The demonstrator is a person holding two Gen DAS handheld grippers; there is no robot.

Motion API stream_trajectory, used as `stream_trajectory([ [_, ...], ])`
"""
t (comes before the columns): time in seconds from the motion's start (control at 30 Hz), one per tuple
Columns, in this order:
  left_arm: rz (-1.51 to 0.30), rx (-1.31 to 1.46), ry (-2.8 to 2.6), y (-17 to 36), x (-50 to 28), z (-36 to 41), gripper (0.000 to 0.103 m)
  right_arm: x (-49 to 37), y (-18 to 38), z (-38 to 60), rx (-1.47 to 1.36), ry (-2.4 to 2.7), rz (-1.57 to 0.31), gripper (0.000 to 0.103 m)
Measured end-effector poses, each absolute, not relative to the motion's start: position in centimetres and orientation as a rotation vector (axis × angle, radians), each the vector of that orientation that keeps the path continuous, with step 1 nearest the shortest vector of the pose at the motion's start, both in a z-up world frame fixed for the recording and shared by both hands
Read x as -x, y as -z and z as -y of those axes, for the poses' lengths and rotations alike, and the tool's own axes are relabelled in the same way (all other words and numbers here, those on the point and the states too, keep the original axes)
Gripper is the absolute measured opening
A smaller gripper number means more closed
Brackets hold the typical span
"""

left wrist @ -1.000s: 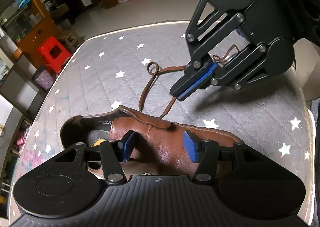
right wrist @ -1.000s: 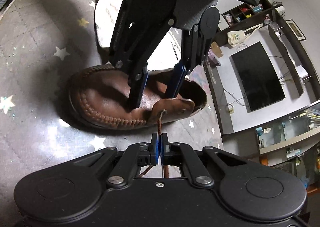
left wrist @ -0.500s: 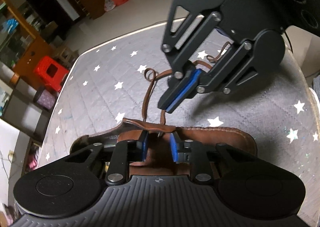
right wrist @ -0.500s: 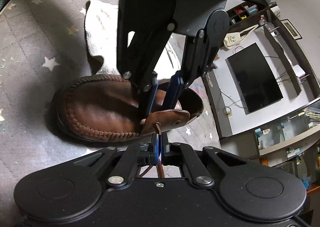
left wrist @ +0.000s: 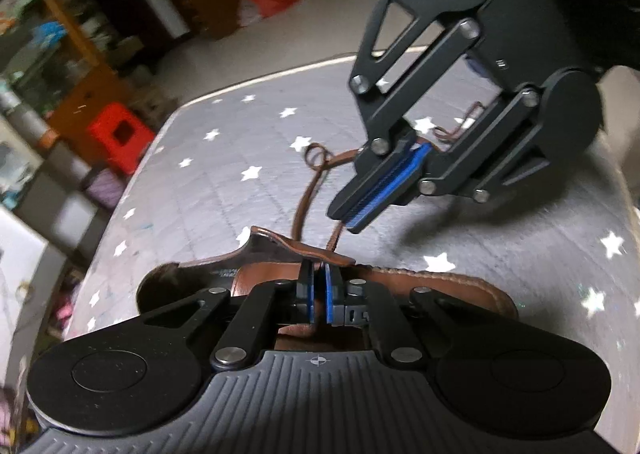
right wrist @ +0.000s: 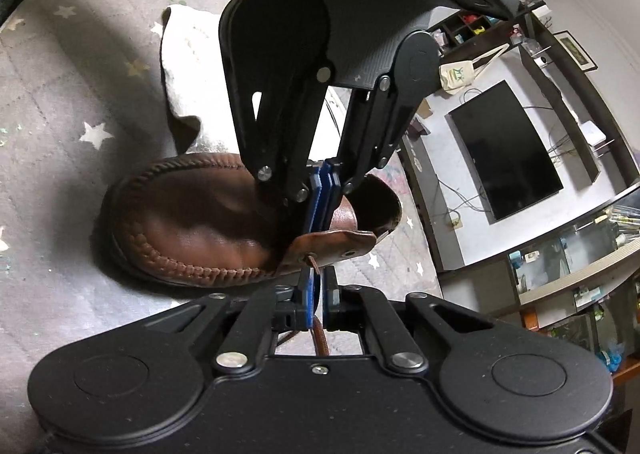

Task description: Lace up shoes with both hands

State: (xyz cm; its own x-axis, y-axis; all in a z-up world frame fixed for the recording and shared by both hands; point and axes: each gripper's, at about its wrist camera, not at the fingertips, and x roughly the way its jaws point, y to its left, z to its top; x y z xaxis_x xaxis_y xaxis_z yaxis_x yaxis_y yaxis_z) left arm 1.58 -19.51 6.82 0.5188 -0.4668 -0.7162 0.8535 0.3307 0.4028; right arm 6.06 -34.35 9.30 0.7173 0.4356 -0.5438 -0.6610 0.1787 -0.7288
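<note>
Your left claw sits lowest in the left wrist view, its blue pads drawn almost together over the brown leather shoe, close behind the eyelet flap; from this side you cannot tell what the pads pinch. The right wrist view answers that: there your left claw comes down from above and is clamped on the top edge of the eyelet flap. That same view shows your right claw nearly together on the brown lace, just outside the flap where the lace leaves its eyelet. Only the left wrist view shows the rest of the lace, which trails away from the shoe across the surface and curls into a small loop, while your right claw hangs over it with its pads together. The shoe lies on a grey quilted mattress printed with white stars, its stitched toe pointing away from the flap. A white cloth lies beyond the toe. Farther off, the left wrist view has a red stool and wooden shelves; the right wrist view has a dark television.
</note>
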Motion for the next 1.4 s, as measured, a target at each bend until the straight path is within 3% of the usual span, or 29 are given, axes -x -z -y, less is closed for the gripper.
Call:
stream_trajectory([
  [0.77,-0.429,-0.718,0.520,-9.2,3.4,17.7,0.002,-4.2,-7.6,31.7,1.053,-0.796,-0.308,0.002],
  [1.0,-0.396,-0.721,0.484,-10.5,4.8,16.4,0.002,-3.5,-9.6,31.3,0.967,-0.732,-0.237,0.003],
  [1.13,-0.394,-0.727,0.487,-10.4,5.2,16.3,0.002,-4.3,-11.4,30.8,0.895,-0.730,-0.187,0.016],
  [1.4,-0.410,-0.722,0.492,-10.4,4.5,16.8,0.002,-5.4,-11.7,30.0,0.905,-0.749,-0.164,0.013],
])
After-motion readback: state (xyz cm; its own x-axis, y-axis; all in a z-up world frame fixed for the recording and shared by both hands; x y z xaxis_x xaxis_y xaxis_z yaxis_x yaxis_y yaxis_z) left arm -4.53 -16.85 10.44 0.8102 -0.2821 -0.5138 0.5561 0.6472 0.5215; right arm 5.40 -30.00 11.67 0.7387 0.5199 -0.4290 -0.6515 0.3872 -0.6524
